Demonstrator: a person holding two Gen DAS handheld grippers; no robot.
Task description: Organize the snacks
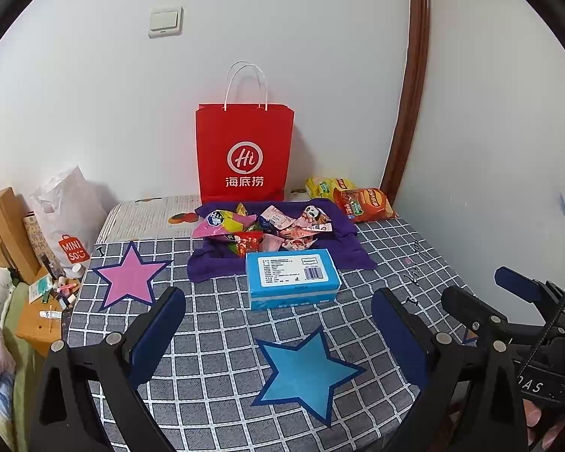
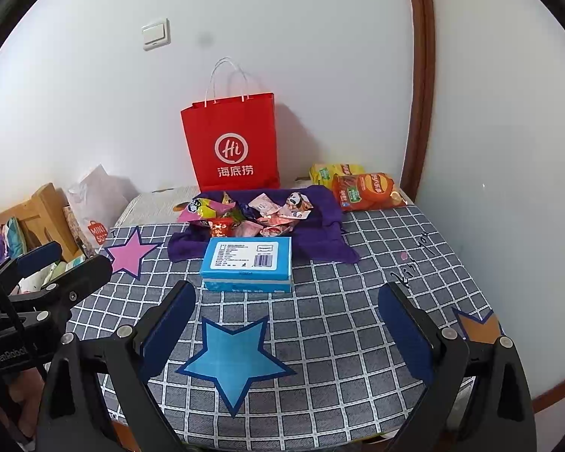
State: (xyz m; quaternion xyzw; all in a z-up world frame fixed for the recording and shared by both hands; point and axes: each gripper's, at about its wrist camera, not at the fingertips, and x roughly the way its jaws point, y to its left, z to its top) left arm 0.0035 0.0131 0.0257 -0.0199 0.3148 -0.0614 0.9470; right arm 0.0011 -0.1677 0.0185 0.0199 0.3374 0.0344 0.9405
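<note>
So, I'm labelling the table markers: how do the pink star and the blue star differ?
The pink star lies at the far left of the checked tablecloth, beside the purple cloth; the blue star lies nearer the cameras, in front of the blue box. The pink one looks smaller, though it is farther off. Neither has anything on it. Both are flat five-pointed cutouts with dark blue borders.
</note>
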